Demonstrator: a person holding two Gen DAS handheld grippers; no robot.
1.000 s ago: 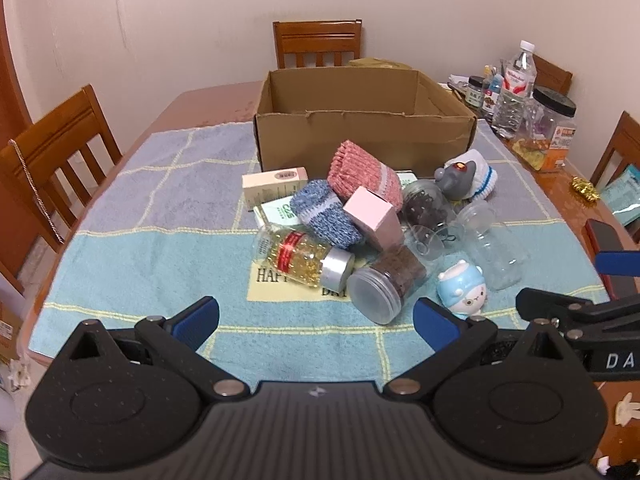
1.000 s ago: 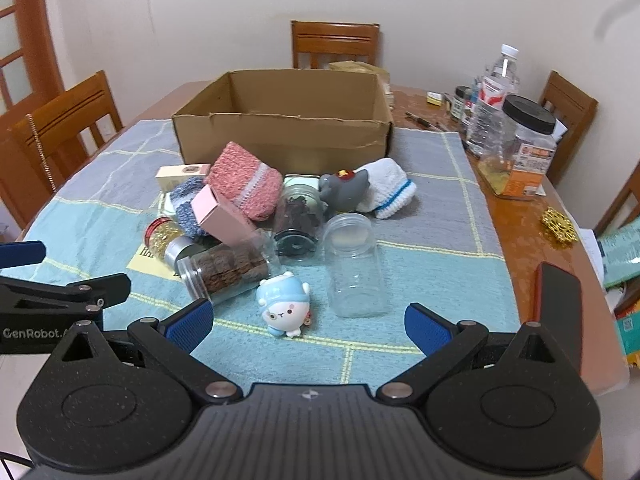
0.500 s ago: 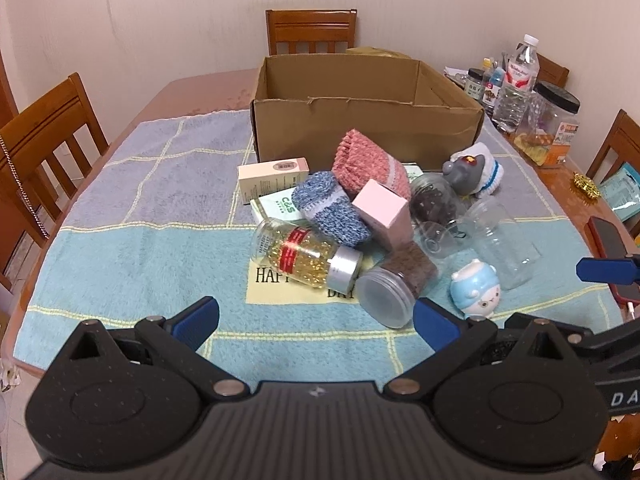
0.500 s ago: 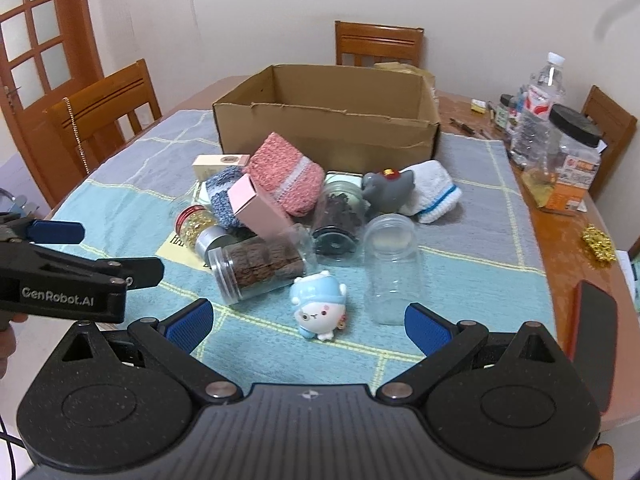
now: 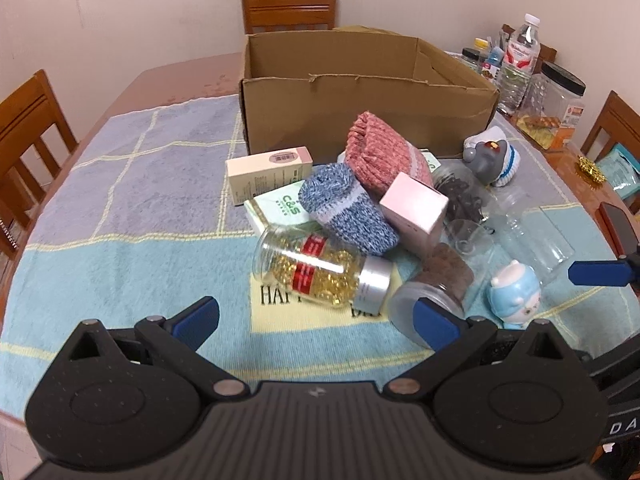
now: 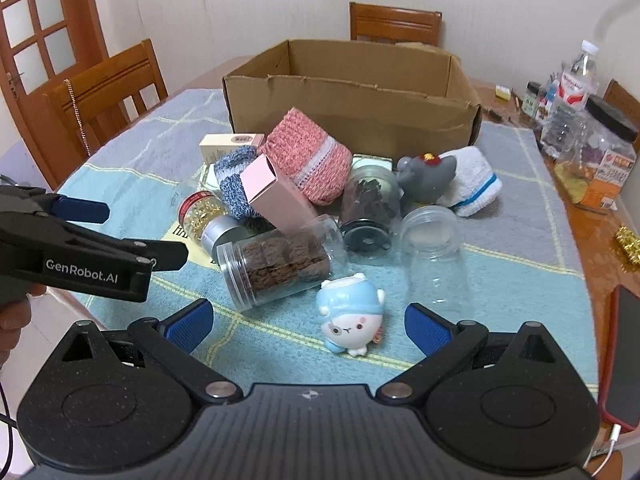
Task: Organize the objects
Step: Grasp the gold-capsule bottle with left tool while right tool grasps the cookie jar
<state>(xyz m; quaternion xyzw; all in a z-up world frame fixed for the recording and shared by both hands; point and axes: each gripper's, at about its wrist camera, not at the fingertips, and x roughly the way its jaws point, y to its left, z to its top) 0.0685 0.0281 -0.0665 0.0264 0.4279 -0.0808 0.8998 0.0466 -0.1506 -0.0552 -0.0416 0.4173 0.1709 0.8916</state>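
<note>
Jaws of both the left gripper (image 5: 316, 322) and right gripper (image 6: 308, 326) gape empty; every object lies heaped before the bare cardboard box (image 6: 352, 98), nothing sorted yet.

Wooden chairs (image 6: 106, 92), panelled door (image 6: 36, 40) (glass panes), water bottle (image 5: 520, 60), phone (image 6: 624, 356)
</note>
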